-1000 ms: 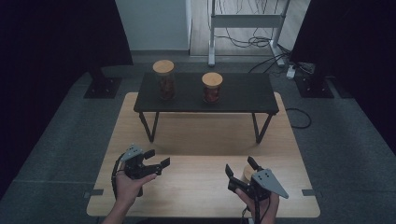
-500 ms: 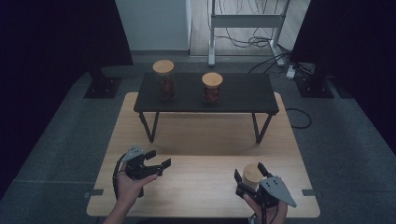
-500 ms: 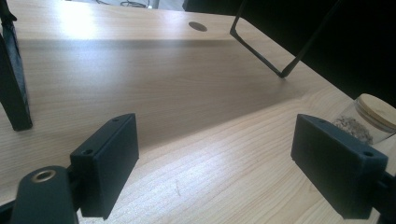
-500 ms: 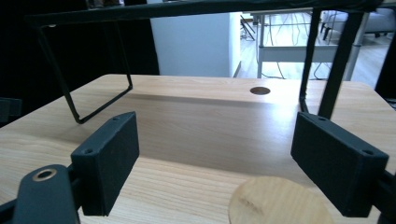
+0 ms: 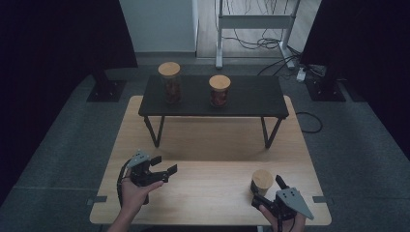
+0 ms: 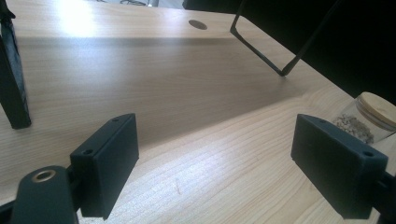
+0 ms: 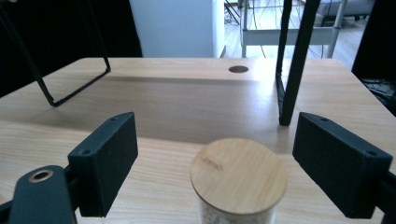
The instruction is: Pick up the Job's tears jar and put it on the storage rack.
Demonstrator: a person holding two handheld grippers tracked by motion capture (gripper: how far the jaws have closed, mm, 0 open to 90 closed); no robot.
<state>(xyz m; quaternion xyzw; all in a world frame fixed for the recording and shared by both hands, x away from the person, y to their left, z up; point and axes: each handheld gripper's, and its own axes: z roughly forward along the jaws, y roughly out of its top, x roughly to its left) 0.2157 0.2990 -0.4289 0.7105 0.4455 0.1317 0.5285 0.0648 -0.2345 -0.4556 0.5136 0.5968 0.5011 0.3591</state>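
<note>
Overhead, pale wooden table [image 5: 212,188], black shelf [image 5: 246,99], grey carpet [image 5: 63,145].

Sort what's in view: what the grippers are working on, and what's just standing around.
In play:
- right gripper, open, jaws either side of the near jar
- left gripper, open, holding nothing

Standing by:
- two jars on the black shelf

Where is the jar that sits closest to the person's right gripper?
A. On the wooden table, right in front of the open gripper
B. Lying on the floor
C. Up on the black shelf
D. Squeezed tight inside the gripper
A. The jar stands upright on the wooden table, between the wide-open jaws of the right gripper and touching neither jaw.
</note>
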